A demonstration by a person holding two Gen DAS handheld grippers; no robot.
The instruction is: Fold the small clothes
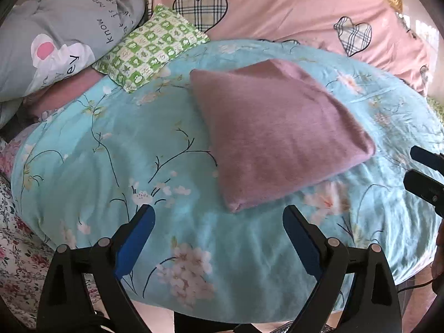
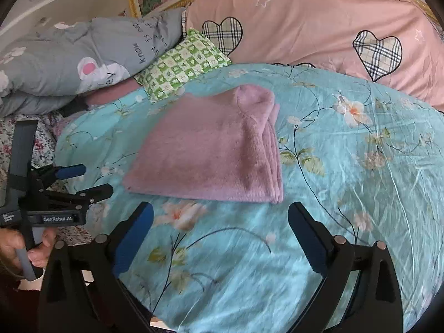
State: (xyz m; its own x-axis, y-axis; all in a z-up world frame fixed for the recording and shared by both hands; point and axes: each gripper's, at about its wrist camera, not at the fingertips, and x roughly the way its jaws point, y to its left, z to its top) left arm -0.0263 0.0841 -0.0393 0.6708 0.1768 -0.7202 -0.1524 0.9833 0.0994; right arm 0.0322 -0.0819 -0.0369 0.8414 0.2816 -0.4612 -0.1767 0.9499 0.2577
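A mauve knitted garment [image 1: 277,130] lies folded into a compact rectangle on the turquoise floral quilt [image 1: 111,166]; the right wrist view shows it as the same folded garment [image 2: 211,149] with its stacked edges at the right. My left gripper [image 1: 219,213] is open just short of the garment's near corner, nothing between its blue pads. My right gripper [image 2: 220,211] is open just short of the garment's near edge, holding nothing. The right gripper's tips [image 1: 424,166] show at the right edge of the left wrist view, and the left gripper [image 2: 83,179] shows at the left of the right wrist view.
A green checked cushion [image 1: 149,47] lies behind the garment. A grey printed pillow [image 1: 55,38] and a pink duvet with plaid hearts [image 1: 305,14] fill the back. A floral sheet [image 1: 16,255] lies at the left. A person's hand [image 2: 25,247] grips the left tool's handle.
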